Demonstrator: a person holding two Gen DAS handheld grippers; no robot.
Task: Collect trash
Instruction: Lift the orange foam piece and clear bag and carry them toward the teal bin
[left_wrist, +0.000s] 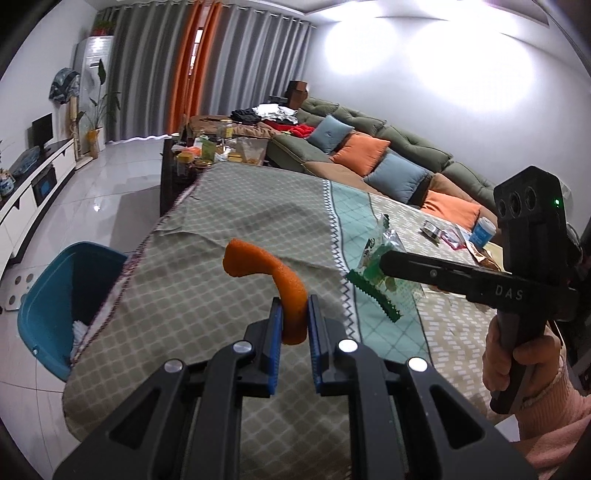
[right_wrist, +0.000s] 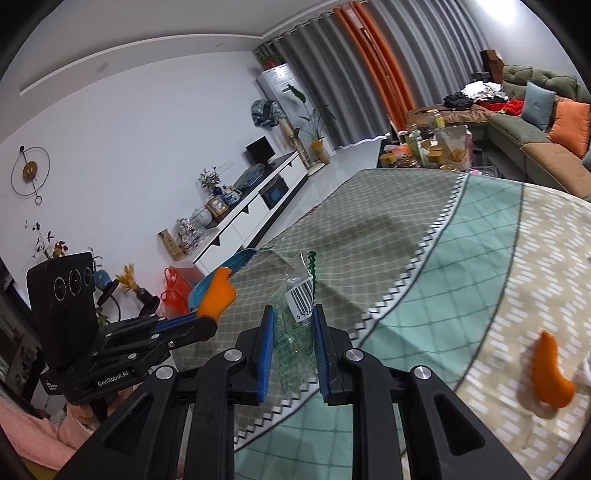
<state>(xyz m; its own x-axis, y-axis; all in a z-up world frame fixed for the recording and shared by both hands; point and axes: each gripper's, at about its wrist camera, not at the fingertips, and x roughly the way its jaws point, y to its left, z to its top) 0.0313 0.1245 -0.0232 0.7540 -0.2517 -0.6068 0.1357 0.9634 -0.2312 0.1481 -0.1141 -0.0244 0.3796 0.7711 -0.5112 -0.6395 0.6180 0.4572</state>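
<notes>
At the bottom centre of the left wrist view, the left tool (left_wrist: 294, 314) is clamped on a curved piece of orange peel (left_wrist: 275, 280), its blue pads pressed to either side and the peel arching up and to the left above the patterned green-and-beige tablecloth (left_wrist: 207, 295) on the tabletop. In the right wrist view the right tool (right_wrist: 293, 328) is clamped on a crumpled clear plastic wrapper with a green serrated edge and a barcode (right_wrist: 297, 306), held off the cloth. A second piece of orange peel (right_wrist: 552, 373) lies on the beige part of the cloth at the lower right of that frame. Lower left in the left view, a blue plastic bin (left_wrist: 55, 306) stands on the floor beside the tabletop's edge. Farther back, at the right, more wrappers and a small blue-labelled tub (left_wrist: 482, 230) sit on the cloth, with a green sofa (left_wrist: 406, 144) beyond.
</notes>
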